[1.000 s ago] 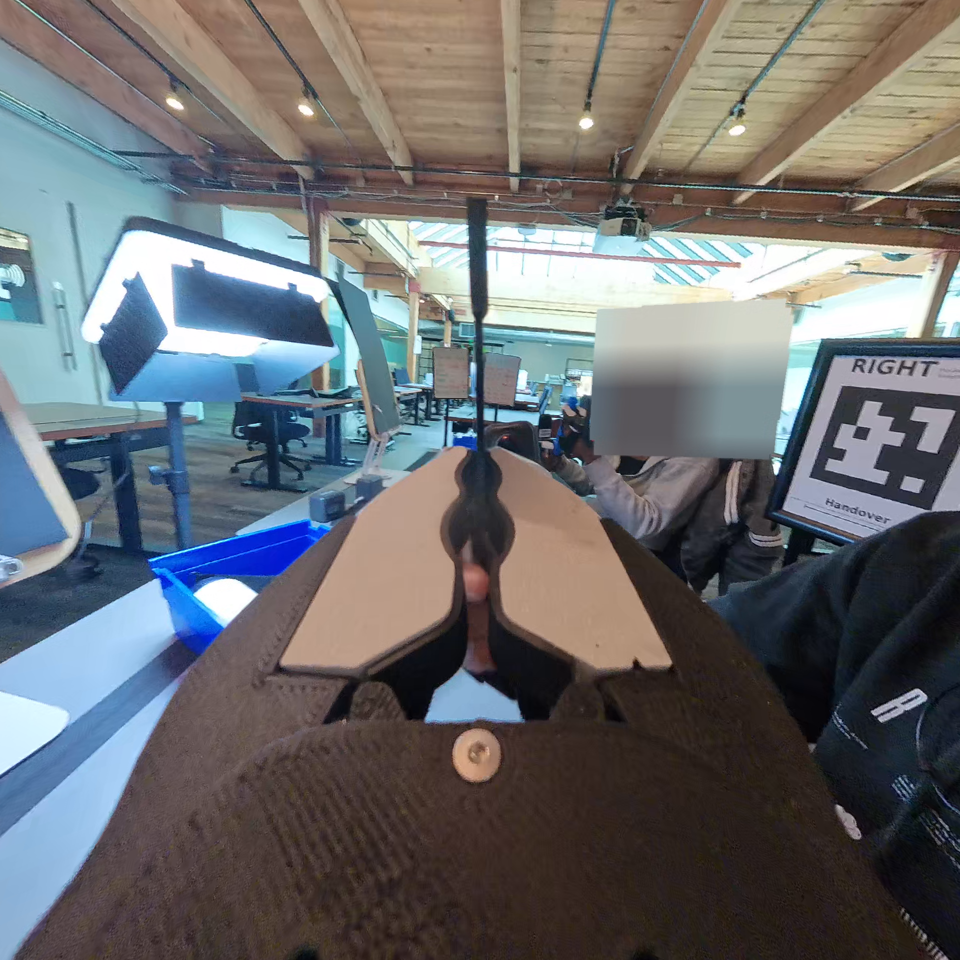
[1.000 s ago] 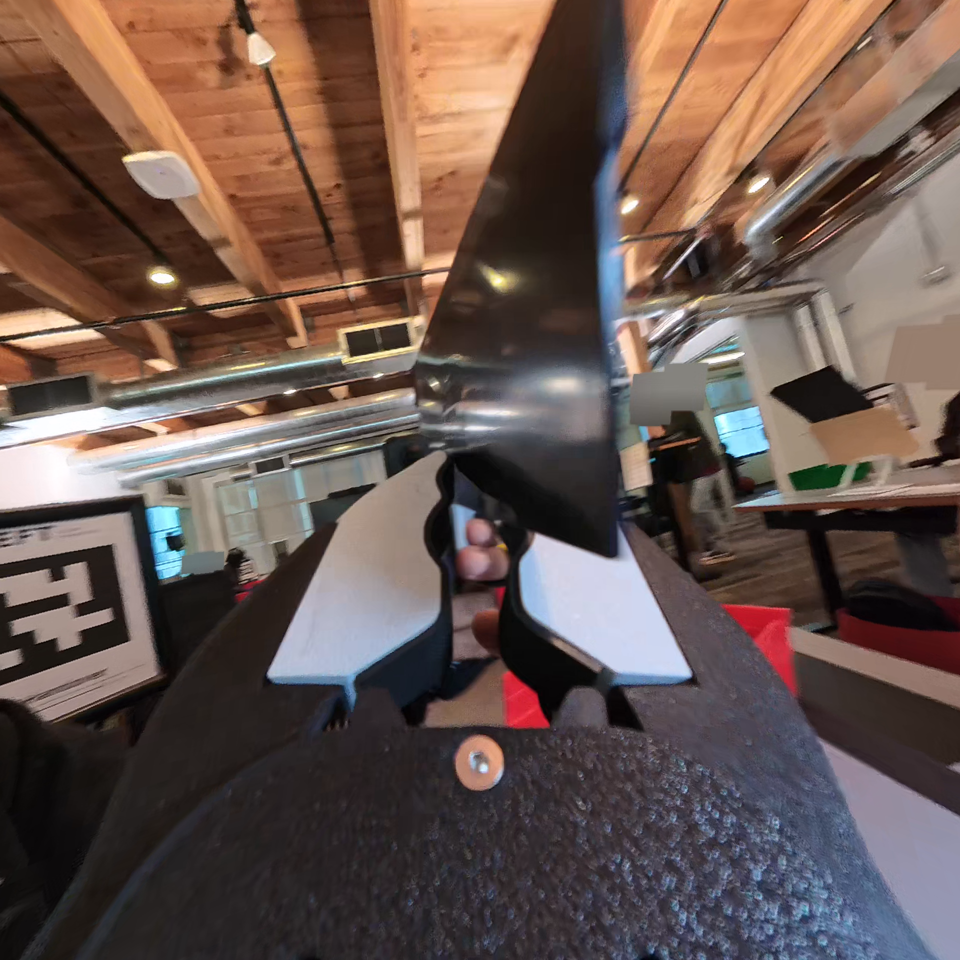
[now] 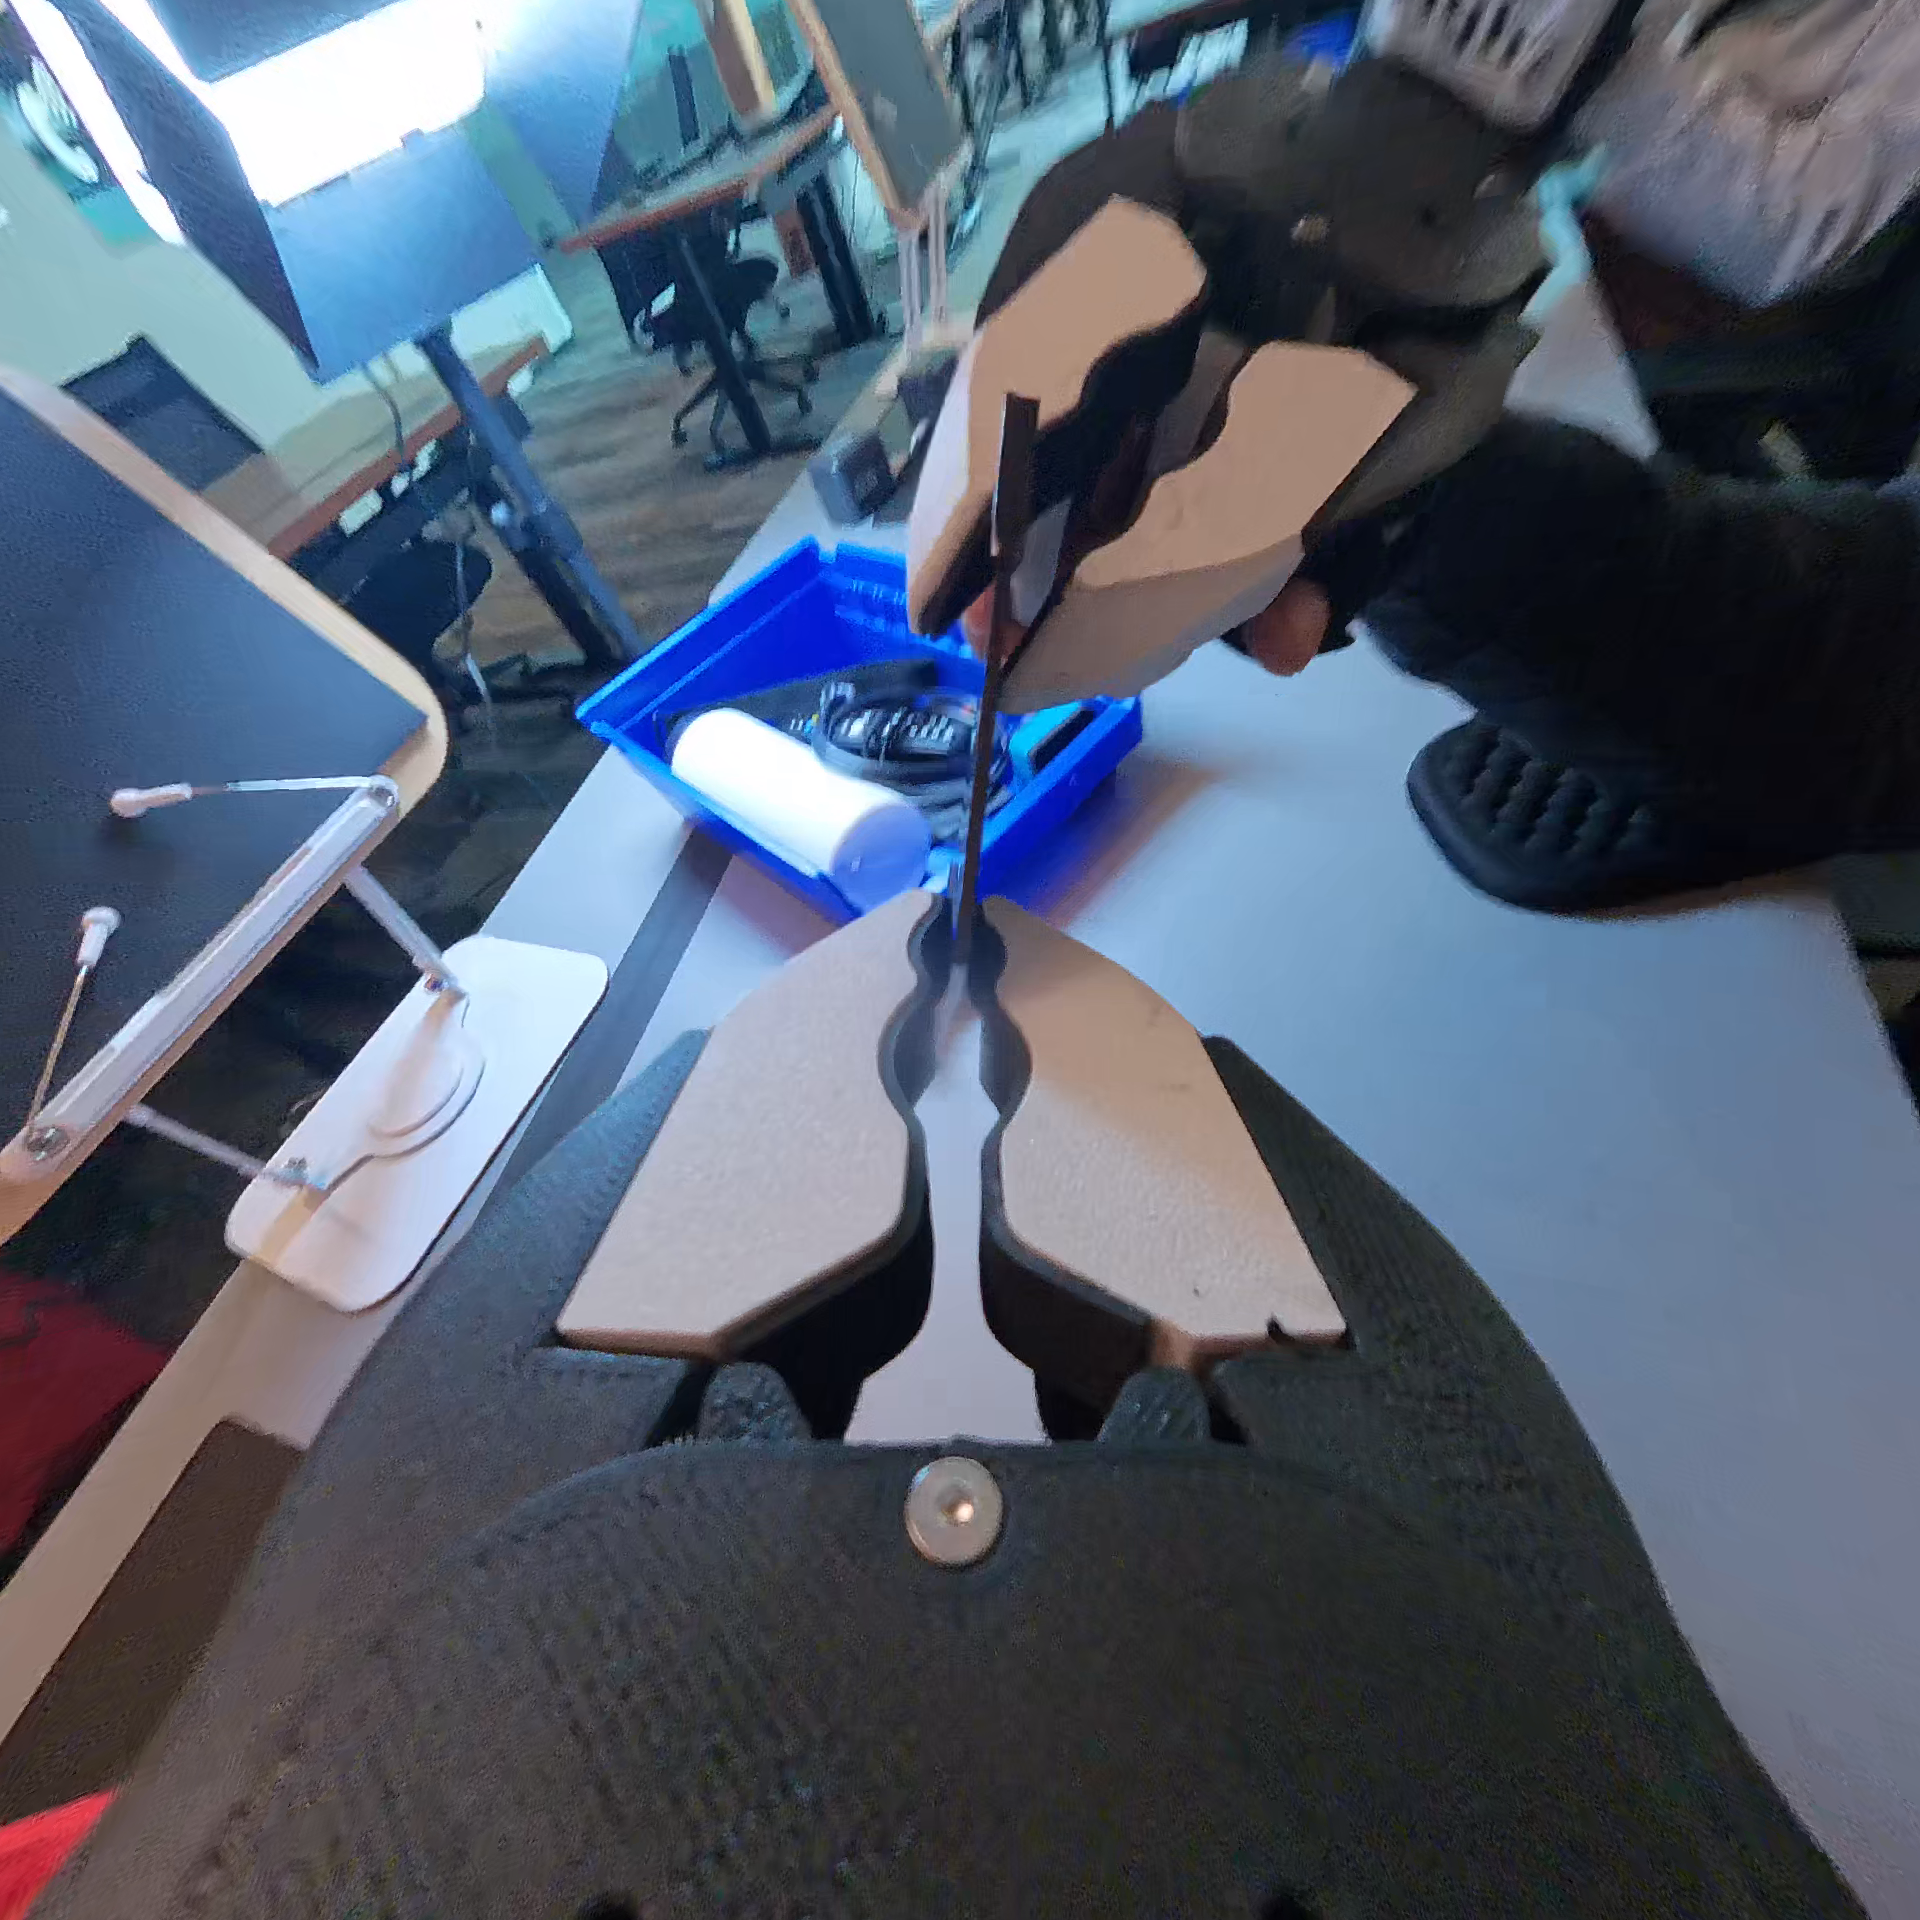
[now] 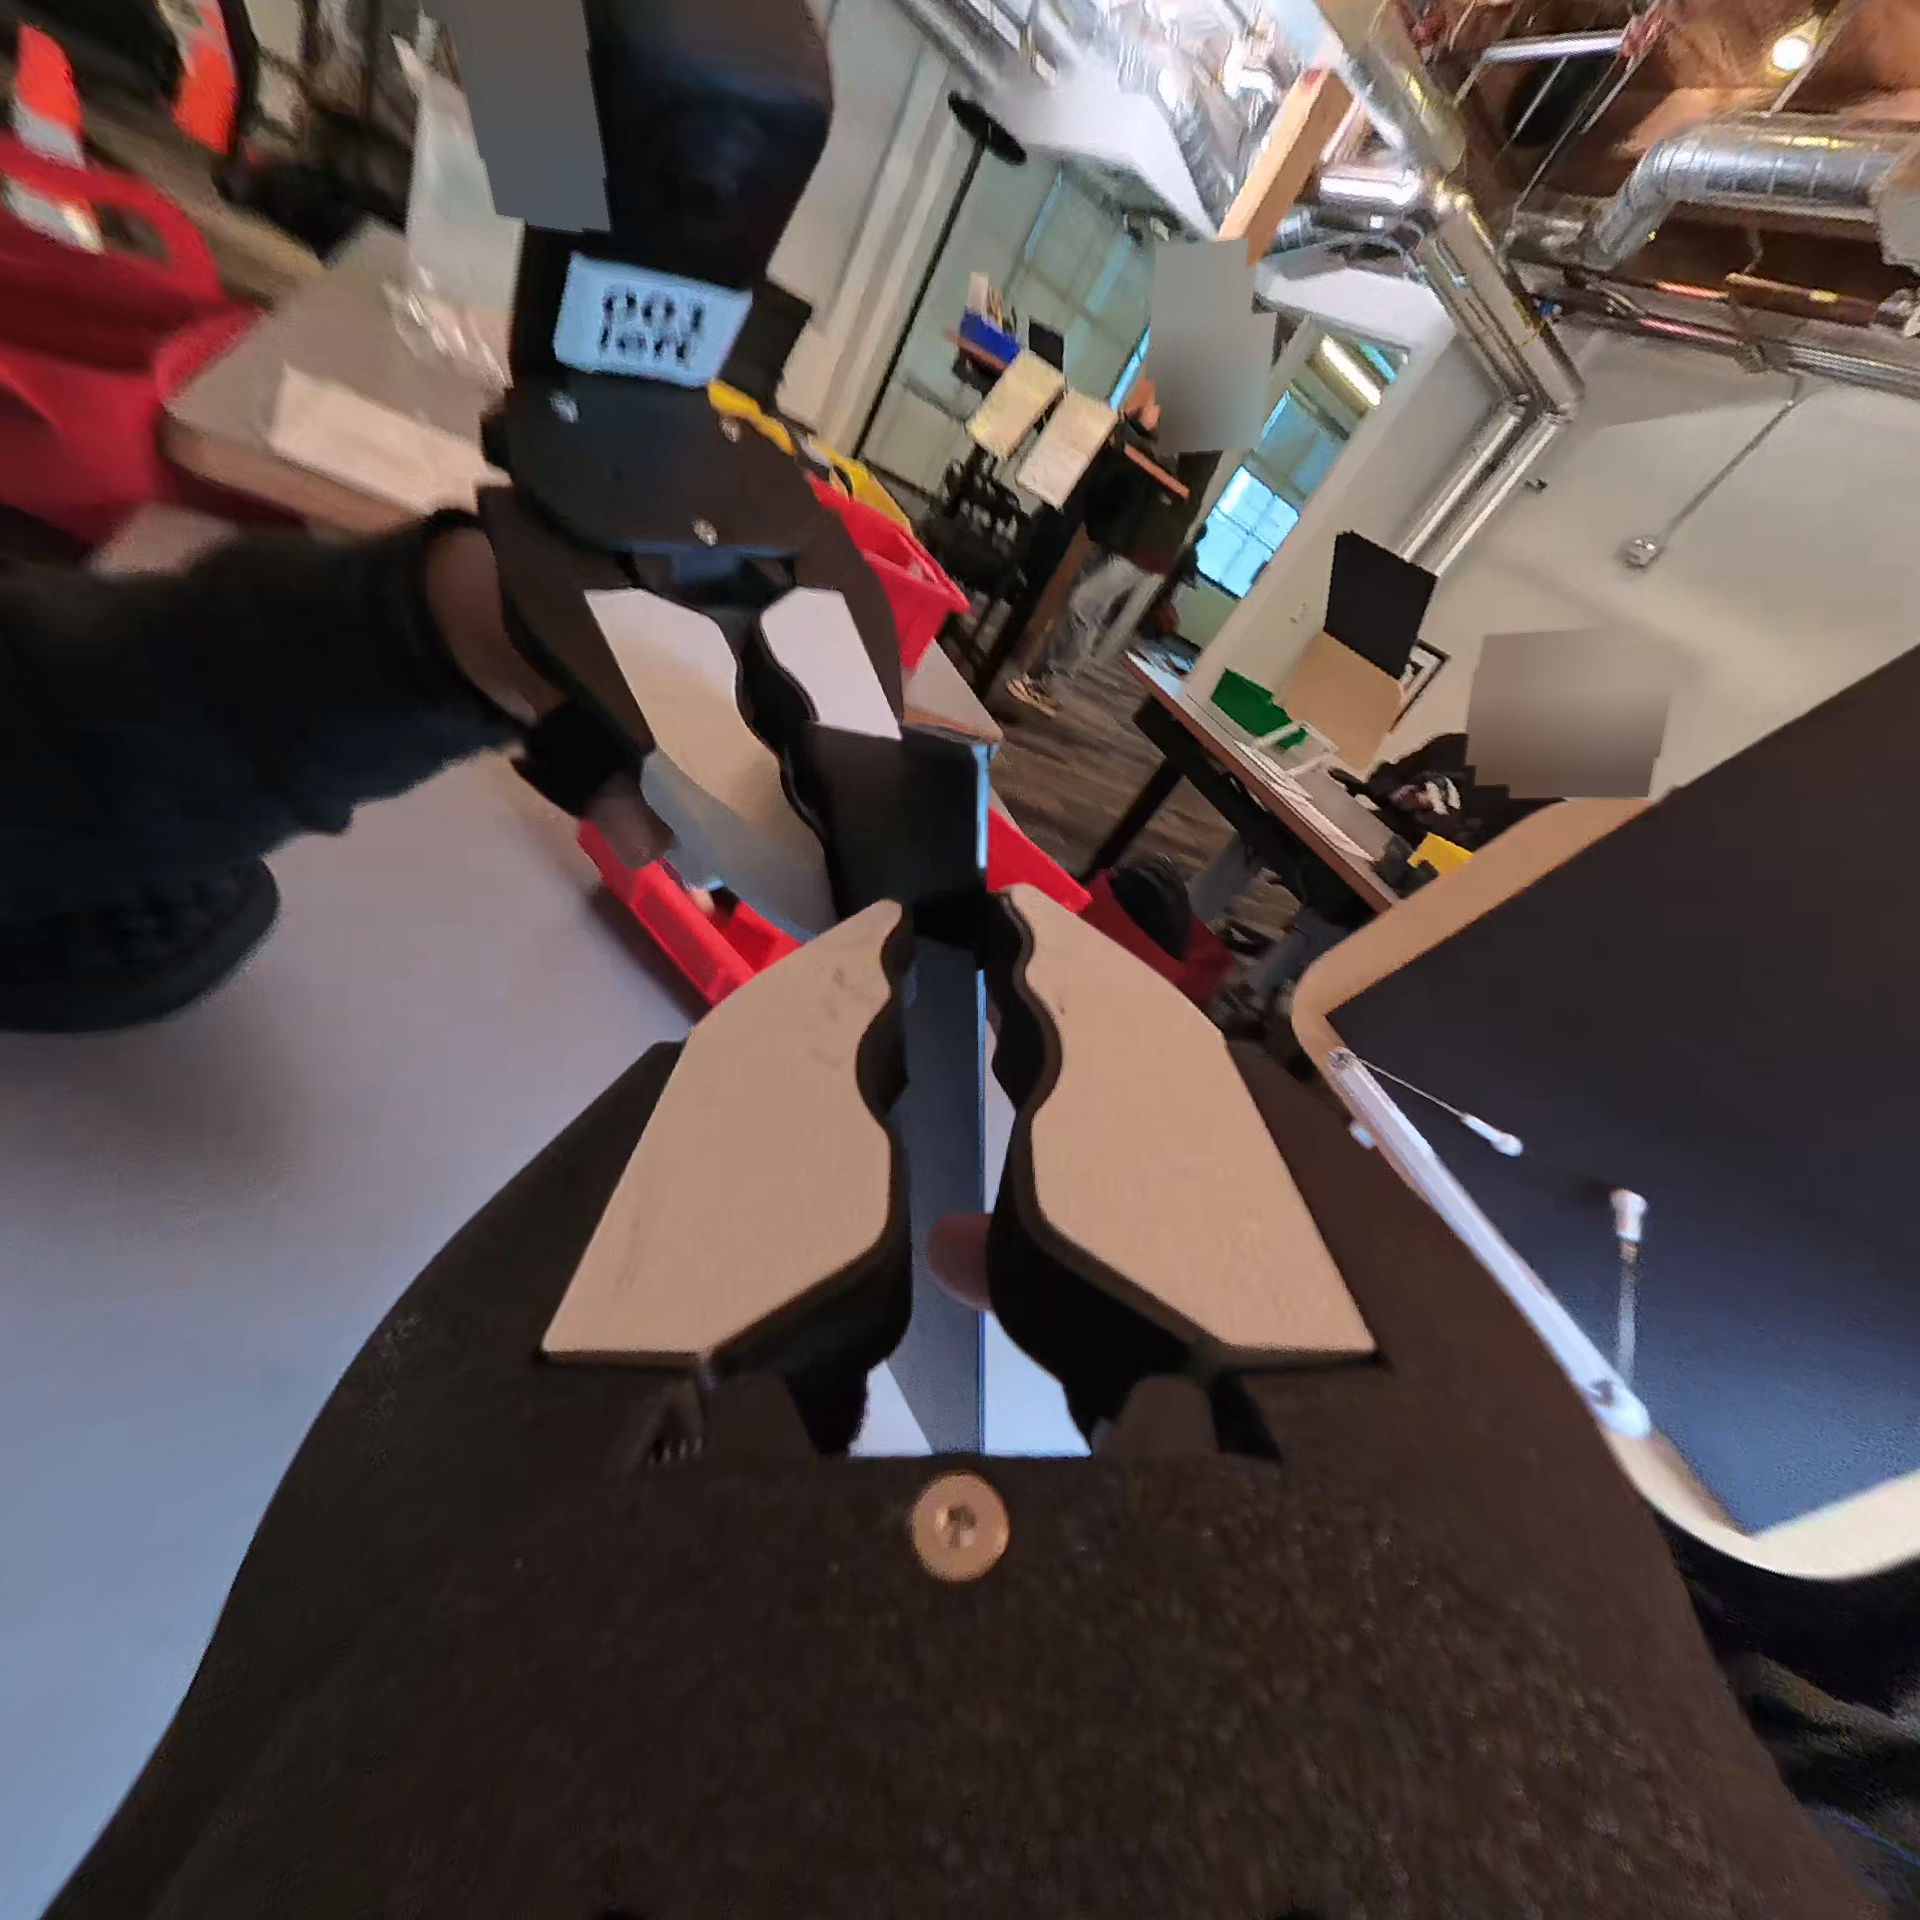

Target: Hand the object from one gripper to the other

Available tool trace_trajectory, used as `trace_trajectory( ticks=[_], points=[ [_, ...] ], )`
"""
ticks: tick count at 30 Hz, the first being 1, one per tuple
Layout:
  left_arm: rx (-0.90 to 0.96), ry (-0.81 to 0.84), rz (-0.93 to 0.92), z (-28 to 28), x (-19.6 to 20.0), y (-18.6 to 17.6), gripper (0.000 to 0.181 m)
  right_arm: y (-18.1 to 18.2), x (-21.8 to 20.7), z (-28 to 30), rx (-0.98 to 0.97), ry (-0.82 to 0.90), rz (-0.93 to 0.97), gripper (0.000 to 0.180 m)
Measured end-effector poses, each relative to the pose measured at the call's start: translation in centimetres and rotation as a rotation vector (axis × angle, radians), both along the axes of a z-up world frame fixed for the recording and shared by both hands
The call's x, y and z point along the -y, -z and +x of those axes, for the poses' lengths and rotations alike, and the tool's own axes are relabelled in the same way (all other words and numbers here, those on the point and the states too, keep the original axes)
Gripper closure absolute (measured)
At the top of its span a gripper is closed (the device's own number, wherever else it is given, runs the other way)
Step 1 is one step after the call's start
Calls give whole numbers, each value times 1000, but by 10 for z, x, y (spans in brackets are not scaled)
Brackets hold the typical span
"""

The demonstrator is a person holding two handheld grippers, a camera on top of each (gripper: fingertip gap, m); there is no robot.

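A thin flat black plate (image 3: 982, 727) runs edge-on from my left gripper (image 3: 961, 930) up to my right gripper (image 3: 977, 644), above the grey table (image 3: 1455, 1143). The left gripper's tips are pinched shut on its near end. In the right wrist view the plate (image 4: 904, 821) passes between the tips of the right gripper (image 4: 956, 914), which is closed on it. The left gripper (image 4: 821, 790) faces it from beyond and holds the plate's far end. A dark-sleeved hand (image 4: 312, 686) holds the left gripper.
A blue bin (image 3: 665, 707) with a white roll (image 3: 800, 800) and cables sits on the table under the plate. A red bin (image 4: 665, 914) sits at the table's far edge. Black boards on stands (image 3: 156, 675) (image 4: 1662, 1039) flank the table. The left gripper's tips are roughly 5 cm from the right gripper's.
Both grippers have swung down from pointing at the ceiling and now face each other over the table. Both still hold the black plate.
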State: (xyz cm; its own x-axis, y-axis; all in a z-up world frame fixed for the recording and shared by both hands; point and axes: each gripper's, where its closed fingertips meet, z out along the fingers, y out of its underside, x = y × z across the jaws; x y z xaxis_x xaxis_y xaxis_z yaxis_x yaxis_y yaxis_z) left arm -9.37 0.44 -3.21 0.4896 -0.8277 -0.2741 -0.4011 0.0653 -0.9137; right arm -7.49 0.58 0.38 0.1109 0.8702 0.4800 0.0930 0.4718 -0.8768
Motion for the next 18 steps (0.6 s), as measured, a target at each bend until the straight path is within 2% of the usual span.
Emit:
trace_trajectory(
  ticks=[1,5,12,14,17,18],
  points=[
    [45,8,12,0,1,-7,177,-5,2,2,-31,-30,-40,169],
    [182,57,45,-3,6,-25,172,-21,10,9,-144,-177,-226,176],
    [297,246,-78,17,13,-12,163,-36,12,22,-264,-337,-403,177],
    [317,254,-85,22,11,-10,175,-36,5,23,-267,-304,-405,176],
    [324,119,-56,20,-6,-13,179,-35,-25,24,-295,-71,-354,166],
    [304,50,-27,17,-13,-12,179,-34,-35,24,-290,17,-332,153]
  ],
)
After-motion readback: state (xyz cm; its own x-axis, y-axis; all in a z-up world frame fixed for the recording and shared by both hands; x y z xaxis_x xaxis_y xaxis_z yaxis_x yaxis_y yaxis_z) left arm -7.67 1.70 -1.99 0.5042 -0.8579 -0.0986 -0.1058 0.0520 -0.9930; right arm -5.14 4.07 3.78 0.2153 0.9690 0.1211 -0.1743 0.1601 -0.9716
